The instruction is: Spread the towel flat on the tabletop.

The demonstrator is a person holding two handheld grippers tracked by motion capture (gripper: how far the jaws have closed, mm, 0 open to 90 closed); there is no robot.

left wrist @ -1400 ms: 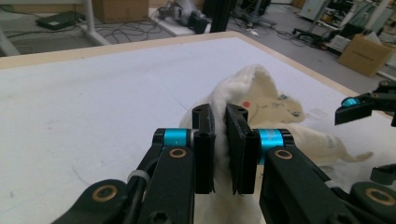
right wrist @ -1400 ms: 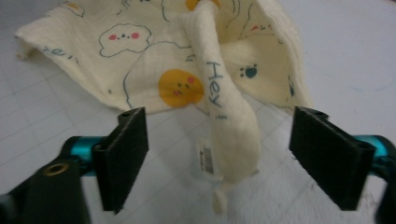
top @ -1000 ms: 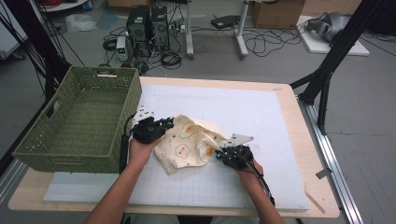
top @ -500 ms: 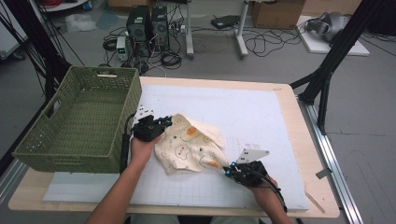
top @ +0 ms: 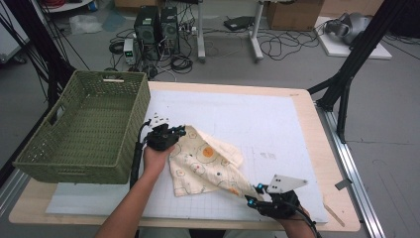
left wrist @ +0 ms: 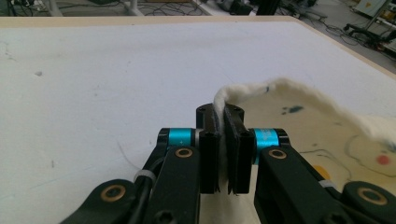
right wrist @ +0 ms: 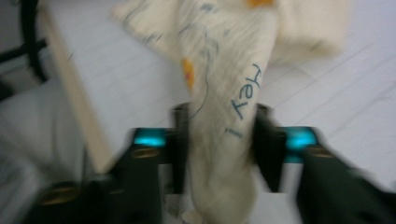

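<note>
A wooden table (top: 317, 148) with a white gridded mat (top: 277, 124) stands on a grey floor with many cables. At the left edge of the table sits a green woven basket (top: 84, 134). Just right of it, the left gripper (top: 171, 135) has its jaws closed tight on the upper edge of a cream cloth (top: 203, 158) with printed circles; the fold stands pinched between the pads. The cloth lies stretched toward the near right corner. There the right gripper (top: 255, 193) has the cloth's corner between its jaws, which have just been opening; the picture is blurred, and the pads seem no longer to press it.
</note>
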